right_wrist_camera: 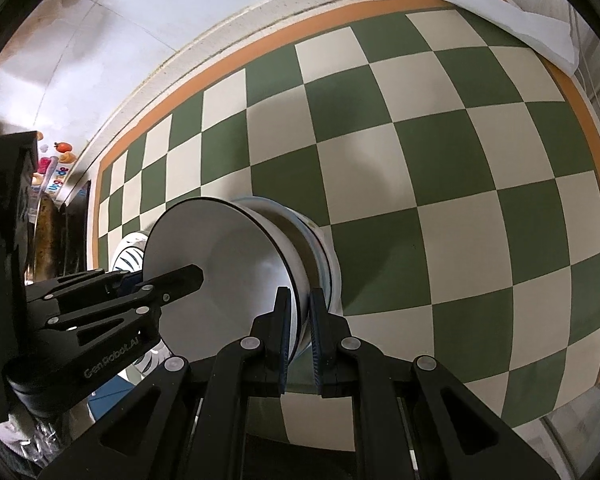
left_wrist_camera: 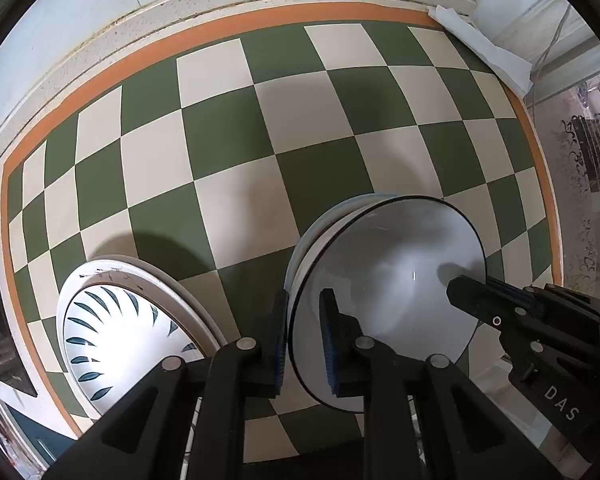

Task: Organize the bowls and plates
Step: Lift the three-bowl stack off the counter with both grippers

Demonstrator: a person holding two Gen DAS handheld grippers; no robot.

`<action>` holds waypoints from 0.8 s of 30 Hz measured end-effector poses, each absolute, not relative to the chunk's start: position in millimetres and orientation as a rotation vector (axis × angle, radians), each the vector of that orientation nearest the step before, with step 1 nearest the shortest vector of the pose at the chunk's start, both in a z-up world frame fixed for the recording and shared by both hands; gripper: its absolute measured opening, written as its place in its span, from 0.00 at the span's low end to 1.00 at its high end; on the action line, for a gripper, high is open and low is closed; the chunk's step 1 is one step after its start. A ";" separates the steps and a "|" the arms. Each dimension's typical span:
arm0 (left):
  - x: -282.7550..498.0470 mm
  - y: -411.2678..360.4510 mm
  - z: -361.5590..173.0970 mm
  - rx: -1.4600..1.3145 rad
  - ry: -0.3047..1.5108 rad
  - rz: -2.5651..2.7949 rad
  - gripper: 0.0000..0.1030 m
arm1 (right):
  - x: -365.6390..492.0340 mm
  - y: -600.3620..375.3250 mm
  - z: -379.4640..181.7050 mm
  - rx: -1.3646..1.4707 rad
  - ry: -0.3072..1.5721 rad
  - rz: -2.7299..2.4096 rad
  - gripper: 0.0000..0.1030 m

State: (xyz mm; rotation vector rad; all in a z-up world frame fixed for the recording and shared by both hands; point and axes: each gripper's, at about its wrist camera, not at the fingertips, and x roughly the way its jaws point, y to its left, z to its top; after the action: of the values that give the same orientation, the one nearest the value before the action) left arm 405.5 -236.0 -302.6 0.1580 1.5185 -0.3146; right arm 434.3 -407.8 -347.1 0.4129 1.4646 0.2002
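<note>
A white bowl (left_wrist_camera: 388,280) with a thin black rim is held by both grippers over the checked mat. My left gripper (left_wrist_camera: 304,320) is shut on its left rim, one finger inside and one outside. My right gripper (right_wrist_camera: 300,320) is shut on the opposite rim of the bowl (right_wrist_camera: 220,272). The bowl sits nested in a stack of white bowls (right_wrist_camera: 318,248), whose rims (left_wrist_camera: 306,240) show behind it. A white plate with blue leaf marks (left_wrist_camera: 112,340) lies to the left of the stack. Each gripper also shows in the other's view: the right gripper (left_wrist_camera: 472,292) and the left gripper (right_wrist_camera: 180,276).
A green and cream checked mat (left_wrist_camera: 228,128) with an orange border covers the counter. A folded white cloth (left_wrist_camera: 484,48) lies at its far right corner. A pale wall runs along the back. Small colourful items (right_wrist_camera: 56,160) and dark objects stand at the left.
</note>
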 end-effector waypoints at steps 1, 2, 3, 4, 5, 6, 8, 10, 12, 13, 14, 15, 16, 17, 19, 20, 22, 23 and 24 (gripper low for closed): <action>405.9 -236.3 -303.0 0.161 1.520 -0.314 0.13 | 434.7 -408.0 -347.1 0.415 1.467 0.201 0.12; 406.4 -236.6 -303.3 0.163 1.523 -0.315 0.13 | 435.4 -408.0 -347.3 0.419 1.470 0.200 0.12; 406.6 -236.5 -303.2 0.164 1.525 -0.315 0.13 | 436.6 -408.1 -347.5 0.420 1.471 0.201 0.13; 406.9 -236.4 -303.1 0.163 1.528 -0.315 0.13 | 437.3 -408.0 -347.8 0.420 1.473 0.200 0.13; 407.0 -236.2 -303.2 0.162 1.529 -0.316 0.13 | 438.1 -407.4 -347.8 0.417 1.475 0.198 0.13; 407.0 -235.9 -303.3 0.162 1.531 -0.315 0.13 | 438.5 -407.7 -347.8 0.417 1.475 0.193 0.13; 406.7 -235.3 -303.6 0.161 1.535 -0.313 0.14 | 439.0 -408.0 -347.1 0.405 1.475 0.179 0.14; 405.7 -234.0 -302.9 0.154 1.539 -0.313 0.14 | 439.6 -409.9 -346.7 0.422 1.474 0.179 0.14; 403.9 -233.2 -300.3 0.156 1.535 -0.314 0.14 | 438.7 -410.9 -345.0 0.427 1.471 0.178 0.14; 402.8 -232.9 -298.1 0.159 1.529 -0.316 0.14 | 437.7 -411.0 -343.7 0.427 1.469 0.177 0.14; 401.5 -232.6 -295.2 0.165 1.520 -0.318 0.14 | 436.8 -410.7 -341.3 0.425 1.465 0.176 0.14; 400.1 -231.6 -292.4 0.169 1.513 -0.318 0.14 | 435.7 -410.6 -338.7 0.422 1.461 0.174 0.14; 398.0 -230.5 -288.2 0.175 1.501 -0.318 0.14 | 434.2 -410.8 -336.3 0.419 1.457 0.172 0.14; 395.2 -229.1 -283.3 0.177 1.489 -0.322 0.14 | 431.4 -410.0 -330.6 0.414 1.444 0.169 0.14; 390.5 -225.7 -273.6 0.180 1.464 -0.326 0.14 | 425.9 -409.9 -320.1 0.401 1.421 0.164 0.14; 386.3 -222.9 -266.3 0.181 1.445 -0.330 0.14 | 420.6 -408.8 -311.0 0.391 1.400 0.160 0.14; 379.4 -216.9 -253.3 0.176 1.415 -0.337 0.14 | 410.7 -408.0 -295.4 0.376 1.366 0.152 0.14; 374.9 -213.6 -245.3 0.171 1.398 -0.344 0.14 | 405.2 -407.7 -287.9 0.371 1.351 0.145 0.15; 371.7 -211.1 -238.7 0.168 1.384 -0.351 0.15 | 399.6 -407.6 -280.6 0.370 1.337 0.141 0.17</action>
State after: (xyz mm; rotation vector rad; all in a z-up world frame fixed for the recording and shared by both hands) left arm 371.7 -211.1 -238.7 0.1683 1.3836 -0.3508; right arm 399.6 -407.6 -280.6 0.3696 1.3369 0.1405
